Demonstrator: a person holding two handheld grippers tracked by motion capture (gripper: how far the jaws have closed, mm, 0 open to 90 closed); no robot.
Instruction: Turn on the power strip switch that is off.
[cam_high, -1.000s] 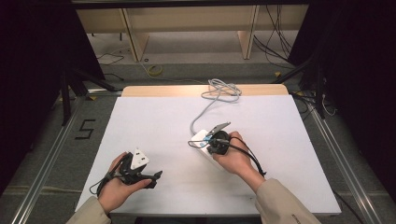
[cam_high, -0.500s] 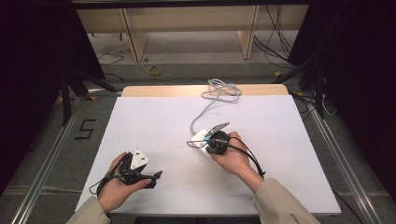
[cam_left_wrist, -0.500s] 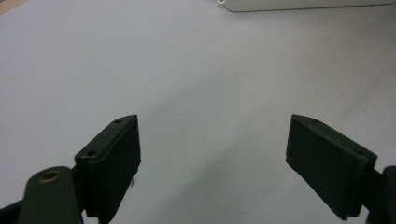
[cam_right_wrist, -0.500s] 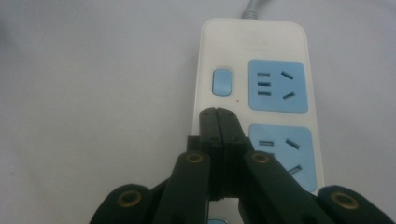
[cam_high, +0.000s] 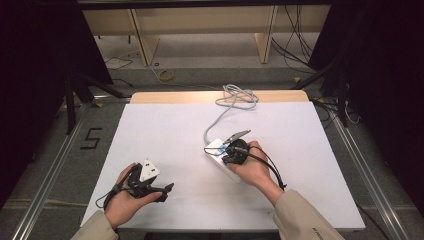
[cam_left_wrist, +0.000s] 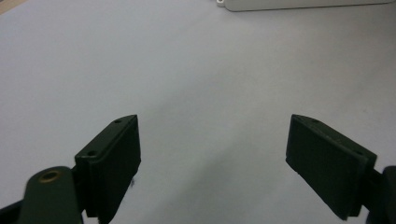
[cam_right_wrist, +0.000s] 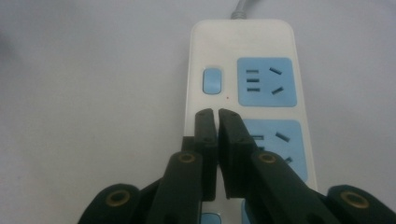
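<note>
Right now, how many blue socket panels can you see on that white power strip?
2 on the power strip: one socket panel at the cable end beside a blue switch, another just below it, partly covered by the right gripper. More may be hidden beneath the gripper.

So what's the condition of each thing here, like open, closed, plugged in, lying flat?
Left gripper: jaws wide open, nothing between them, over bare table.
Right gripper: jaws have just been opening slightly, nearly together, nothing between them, over the power strip.
Power strip: lying flat, visible sockets empty.
Blue switch: on or off cannot be told.
Grey cable: attached to the strip, loosely coiled at the table's far edge.
</note>
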